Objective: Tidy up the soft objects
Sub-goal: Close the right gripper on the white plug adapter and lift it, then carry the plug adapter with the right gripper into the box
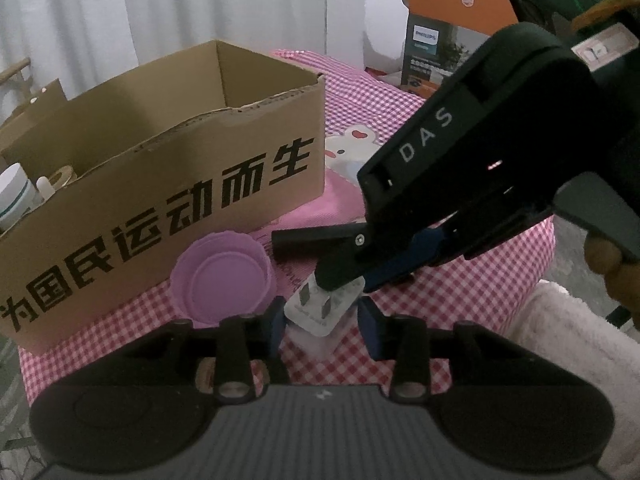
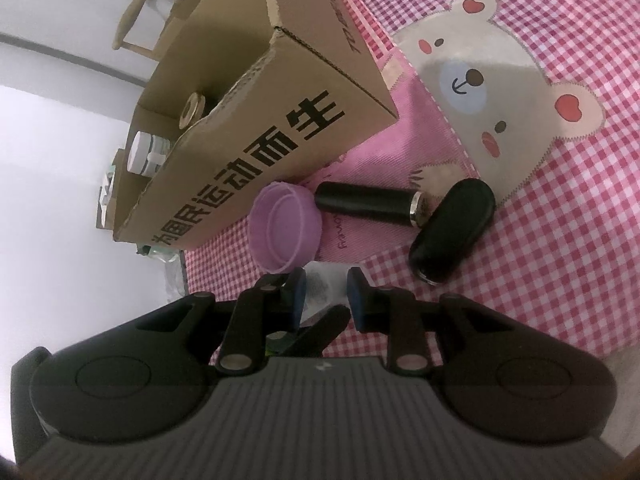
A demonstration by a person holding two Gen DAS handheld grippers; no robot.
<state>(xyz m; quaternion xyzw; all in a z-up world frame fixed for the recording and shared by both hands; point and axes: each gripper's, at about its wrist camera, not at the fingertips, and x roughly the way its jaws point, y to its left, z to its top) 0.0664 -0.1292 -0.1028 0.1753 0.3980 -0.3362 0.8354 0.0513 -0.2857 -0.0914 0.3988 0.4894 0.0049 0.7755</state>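
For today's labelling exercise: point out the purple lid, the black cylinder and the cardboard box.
purple lid (image 2: 285,233): right wrist view, on its inner face.
black cylinder (image 2: 366,202): right wrist view, mid-barrel.
cardboard box (image 1: 168,196): left wrist view, on its printed front wall.

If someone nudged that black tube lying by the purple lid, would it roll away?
Probably. The black tube is a smooth cylinder lying on its side, so it should roll easily, though the soft checked cloth may slow it. It looks rigid, not floppy.
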